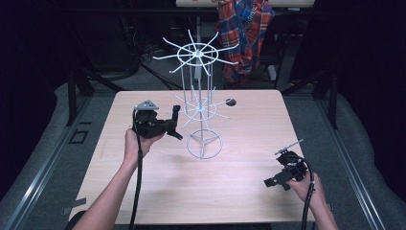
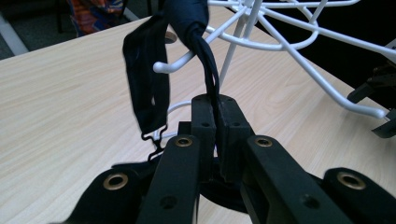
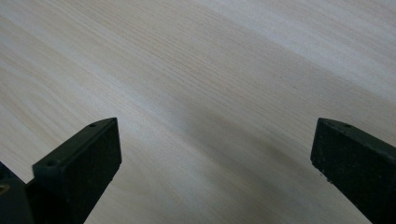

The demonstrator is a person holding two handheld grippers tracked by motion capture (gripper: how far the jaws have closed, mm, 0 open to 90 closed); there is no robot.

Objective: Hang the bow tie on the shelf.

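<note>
A white wire rack (image 1: 197, 51) with two tiers of hooks stands near the middle of the wooden table (image 1: 239, 201). My left gripper (image 1: 174, 127) is just left of the lower tier, shut on a black strap (image 1: 176, 112). In the left gripper view the jaws (image 2: 215, 100) pinch the black strap (image 2: 149, 79), which loops up over a white hook (image 2: 161, 66) of the rack; a small clasp hangs at the loop's bottom. My right gripper (image 1: 276, 183) rests low near the table's front right, open. In the right gripper view its jaws (image 3: 215, 135) stand wide apart over bare wood.
A plaid cloth (image 1: 244, 28) hangs behind the table at the back. A small dark hole (image 1: 231, 101) sits in the tabletop right of the rack. The rack's ring base (image 1: 205, 152) is on the table between the two hands.
</note>
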